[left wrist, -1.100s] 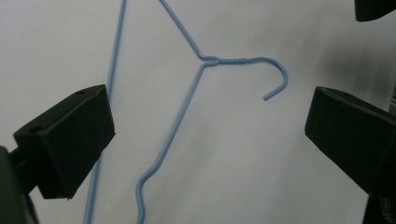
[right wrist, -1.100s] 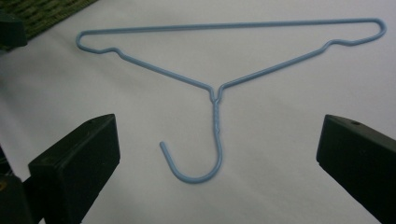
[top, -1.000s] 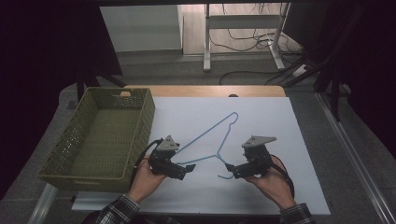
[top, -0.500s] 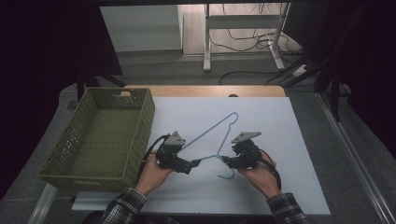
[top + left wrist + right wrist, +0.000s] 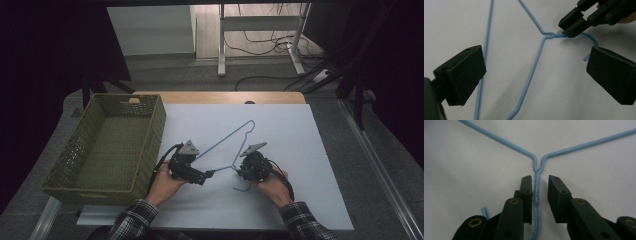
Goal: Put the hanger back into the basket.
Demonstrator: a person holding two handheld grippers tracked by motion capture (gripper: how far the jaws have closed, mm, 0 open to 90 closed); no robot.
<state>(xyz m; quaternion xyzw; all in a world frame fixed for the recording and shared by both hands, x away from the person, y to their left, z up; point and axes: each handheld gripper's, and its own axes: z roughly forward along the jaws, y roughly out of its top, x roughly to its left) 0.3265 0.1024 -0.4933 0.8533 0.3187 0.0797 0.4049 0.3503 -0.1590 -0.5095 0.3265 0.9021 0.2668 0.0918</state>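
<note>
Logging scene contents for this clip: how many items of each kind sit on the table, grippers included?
Wire hanger, blue: 1
Basket, green: 1
Handheld grippers, black: 2, the left gripper and the right gripper
Total: 4

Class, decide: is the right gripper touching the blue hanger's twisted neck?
Touching. In the right gripper view, the hanger neck lies against one finger of the open right gripper.

one blue wire hanger (image 5: 231,148), one green basket (image 5: 85,170), two grippers: left (image 5: 210,174), right (image 5: 239,172).
</note>
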